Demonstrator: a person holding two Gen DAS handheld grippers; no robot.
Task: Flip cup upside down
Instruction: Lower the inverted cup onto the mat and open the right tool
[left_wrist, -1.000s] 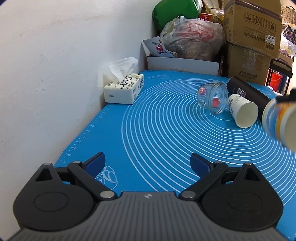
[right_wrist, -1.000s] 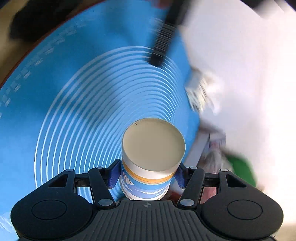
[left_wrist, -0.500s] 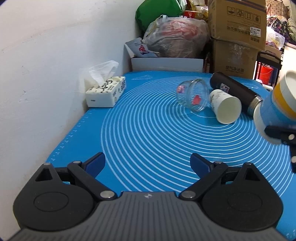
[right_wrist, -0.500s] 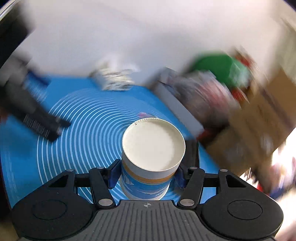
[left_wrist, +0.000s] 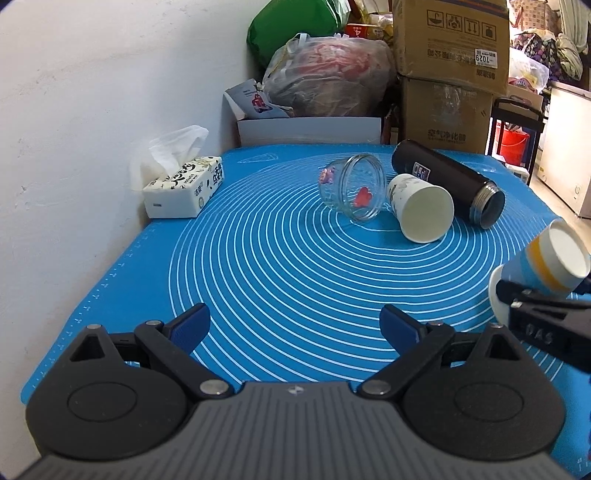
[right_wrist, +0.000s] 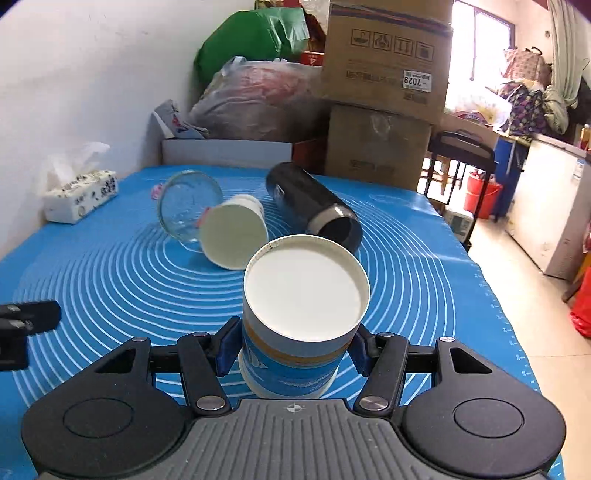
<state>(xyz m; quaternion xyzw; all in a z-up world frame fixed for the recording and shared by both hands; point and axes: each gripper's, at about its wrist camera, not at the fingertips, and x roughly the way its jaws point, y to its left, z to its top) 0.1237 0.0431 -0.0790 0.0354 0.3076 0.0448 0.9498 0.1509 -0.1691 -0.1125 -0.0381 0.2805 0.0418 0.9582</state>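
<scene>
Blue-and-orange banded paper cup (right_wrist: 295, 325) sat clamped in the right gripper (right_wrist: 293, 349) jaws at lower centre. Over the last second its swing had settled: base tipped up and forward, above the desk (right_wrist: 110, 273). Inversion nearly complete, unplaced. Left gripper (left_wrist: 295, 325) jaws wide, empty.

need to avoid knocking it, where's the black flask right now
The black cylindrical flask lies on its side at the far right of the blue mat, just right of the tipped white paper cup.

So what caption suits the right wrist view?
Right gripper holds a blue paper cup, base forward, above the blue mat.
</scene>
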